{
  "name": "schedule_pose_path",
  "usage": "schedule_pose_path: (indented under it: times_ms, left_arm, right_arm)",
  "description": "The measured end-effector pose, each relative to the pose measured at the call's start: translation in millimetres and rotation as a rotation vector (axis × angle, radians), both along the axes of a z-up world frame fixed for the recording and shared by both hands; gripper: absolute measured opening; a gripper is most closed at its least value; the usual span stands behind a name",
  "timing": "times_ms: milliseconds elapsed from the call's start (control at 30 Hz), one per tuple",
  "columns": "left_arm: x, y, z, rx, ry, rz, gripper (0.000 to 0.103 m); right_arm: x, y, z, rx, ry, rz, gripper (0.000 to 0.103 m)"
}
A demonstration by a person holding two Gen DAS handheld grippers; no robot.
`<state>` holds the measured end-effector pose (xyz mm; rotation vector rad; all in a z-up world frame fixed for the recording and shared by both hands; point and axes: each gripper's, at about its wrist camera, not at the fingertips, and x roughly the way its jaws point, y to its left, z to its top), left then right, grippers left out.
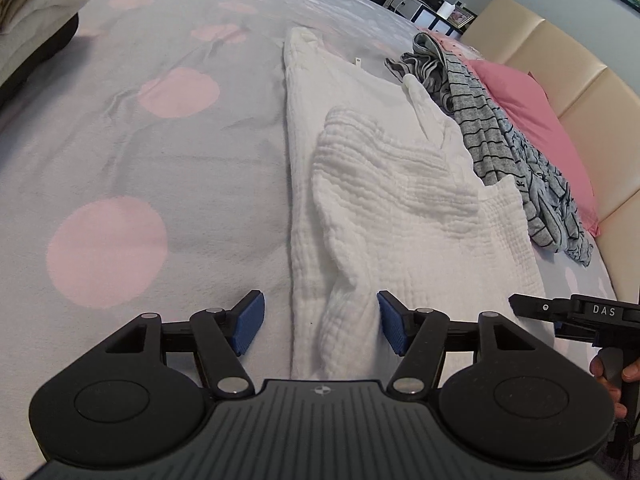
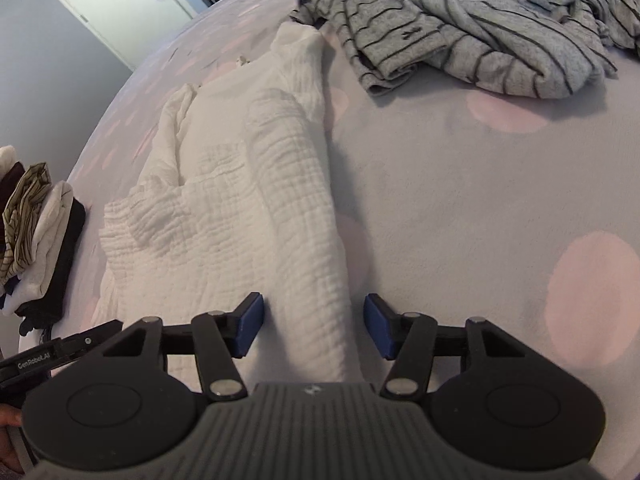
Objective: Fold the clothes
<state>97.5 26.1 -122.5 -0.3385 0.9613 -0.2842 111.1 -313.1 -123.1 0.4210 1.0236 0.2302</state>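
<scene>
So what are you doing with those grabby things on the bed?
A person is folding laundry with a hand-held gripper in each hand. The left hand-held gripper and the right hand-held gripper are both open, with the near end of a white crinkly garment between their blue pads, not pinched yet. The garment lies stretched out on the polka-dot bedspread. A striped grey garment waits in a heap further up, and a stack of folded clothes sits at the bed's edge.
</scene>
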Motion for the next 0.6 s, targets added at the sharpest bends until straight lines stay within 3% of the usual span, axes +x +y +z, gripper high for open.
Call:
schedule_pose_path:
  times_ms: [67,167,233,333,600]
  left_arm:
    - [1.6,-8.0,-2.6,0.004,-0.022,-0.025,0.059]
    - [4.3,-14.7,-5.5,0.007,-0.040,-0.048,0.051]
    - [6.9,-14.4,-4.0,-0.019,-0.027,-0.058,0.035]
    - [9.6,-11.2,-0.3,-0.046,-0.015,-0.068,0.025]
    - [3.4,8.7,40.4,-0.118,-0.075,-0.068,0.019]
  right_arm:
    - [2.1,7.3,-0.2,-0.006,-0.006,0.020,0.047]
    - [7.5,16.7,-0.3,-0.018,-0.014,0.041,0.037]
    - [9.5,20.0,1.0,-0.028,-0.013,0.045,0.032]
    - [11.6,20.7,4.7,-0.021,-0.013,0.047,0.028]
    - [11.6,16.1,43.1,0.145,-0.038,0.036,0.024]
